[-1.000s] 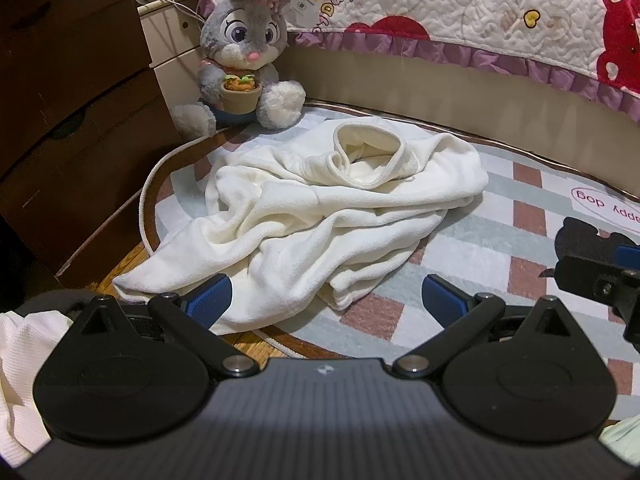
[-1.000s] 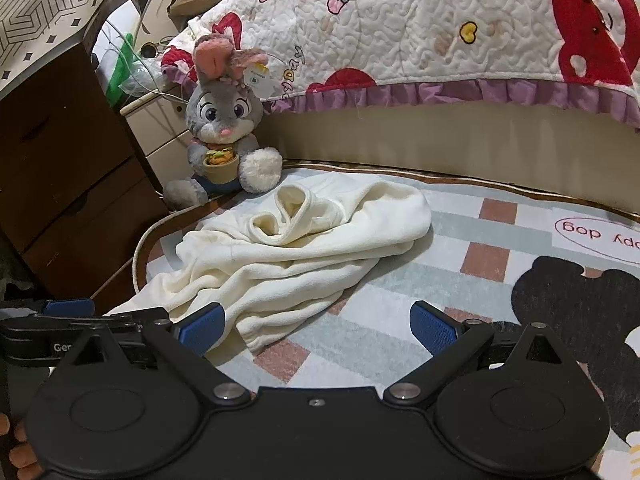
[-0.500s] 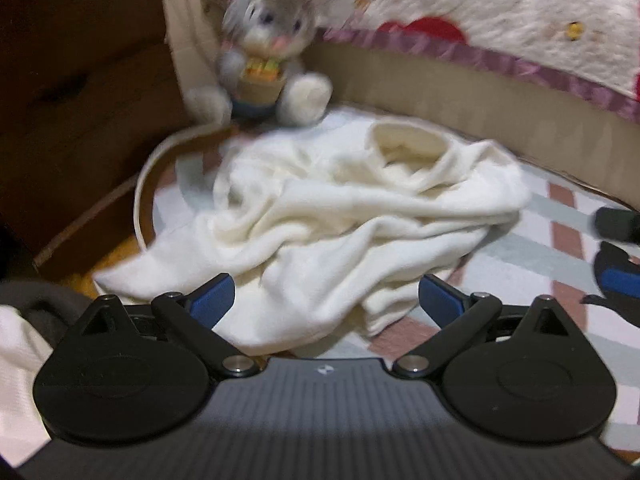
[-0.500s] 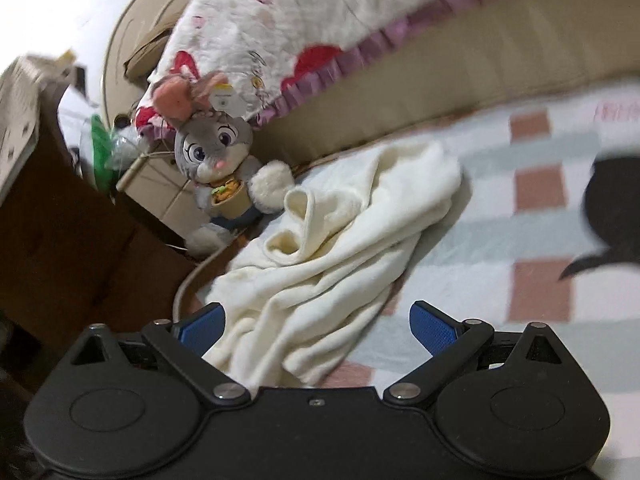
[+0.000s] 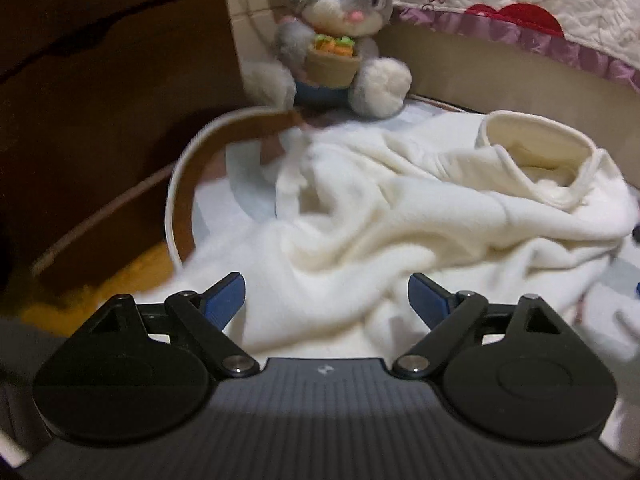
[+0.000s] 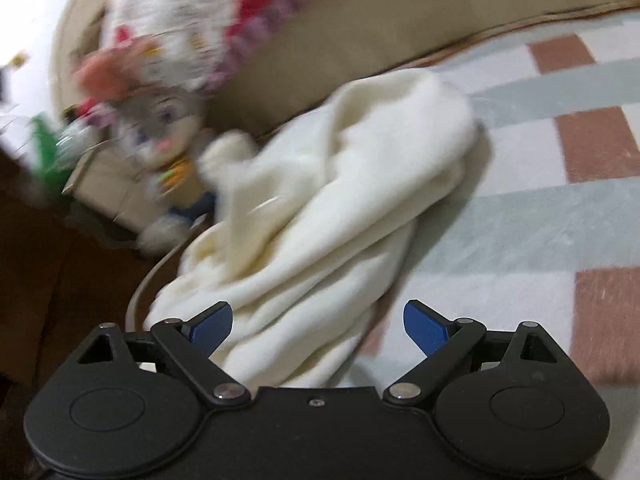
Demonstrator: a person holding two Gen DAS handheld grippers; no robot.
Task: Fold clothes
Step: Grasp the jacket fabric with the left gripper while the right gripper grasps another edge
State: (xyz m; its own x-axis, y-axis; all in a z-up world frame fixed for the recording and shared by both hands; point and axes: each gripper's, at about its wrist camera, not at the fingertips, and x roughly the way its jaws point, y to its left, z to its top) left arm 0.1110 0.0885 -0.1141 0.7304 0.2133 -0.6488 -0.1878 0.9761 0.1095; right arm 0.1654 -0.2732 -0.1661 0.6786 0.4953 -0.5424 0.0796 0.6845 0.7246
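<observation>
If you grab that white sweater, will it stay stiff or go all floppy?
Probably floppy: the sweater lies crumpled in soft folds on the rug. It looks fleecy, so likely light and not slippery. One pinch would probably lift only a bunch, the rest dangling.

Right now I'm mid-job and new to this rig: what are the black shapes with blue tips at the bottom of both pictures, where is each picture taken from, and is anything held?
Those black shapes are two hand-held grippers, one in each of a person's hands; no robot arm is involved. Each picture comes from a camera on a gripper, looking forward along its two blue-tipped fingers. One view shows the left gripper, the other the right gripper. Ahead of both lies a crumpled cream garment on a checked rug, with a plush rabbit sitting behind it by a bed. Nothing is held yet. The left gripper's jaws are closing with cloth between them, but not pressing it. The right gripper is open over the garment's near edge.
</observation>
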